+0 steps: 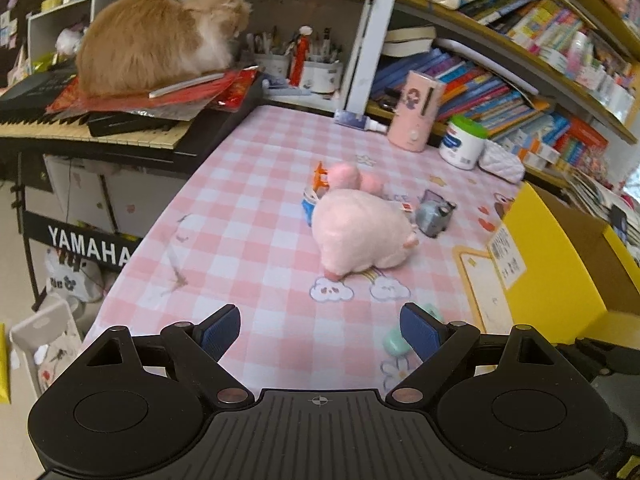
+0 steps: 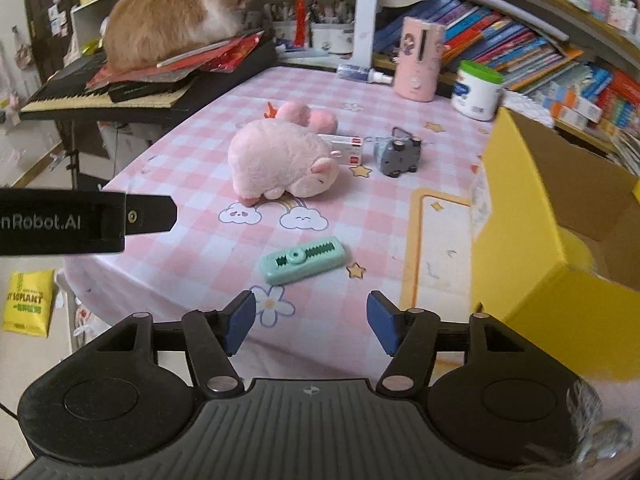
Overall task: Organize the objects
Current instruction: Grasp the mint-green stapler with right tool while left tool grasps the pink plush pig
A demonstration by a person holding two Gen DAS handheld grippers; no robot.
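Observation:
A pink plush pig (image 1: pixel 362 234) (image 2: pixel 282 166) lies on the pink checked tablecloth (image 1: pixel 248 216) (image 2: pixel 192 148), with a second pink plush (image 1: pixel 354 176) (image 2: pixel 306 114) behind it. A grey toy car (image 1: pixel 434 214) (image 2: pixel 398 156) stands to its right. A small red-and-white box (image 2: pixel 348 150) lies between pig and car. Nearer me lies a mint green gadget (image 2: pixel 302 260) (image 1: pixel 394 342). My left gripper (image 1: pixel 320 330) is open above the cloth's near edge, nothing between its pads. My right gripper (image 2: pixel 310 322) is open just short of the green gadget, empty.
An open yellow cardboard box (image 1: pixel 560 260) (image 2: pixel 532 220) stands at the right. A cat (image 1: pixel 156 40) (image 2: pixel 176 16) lies on a keyboard at the back left. A pink canister (image 2: pixel 420 60) and white tub (image 2: pixel 478 90) stand by the bookshelves. The left gripper's body (image 2: pixel 84 220) juts in from the left.

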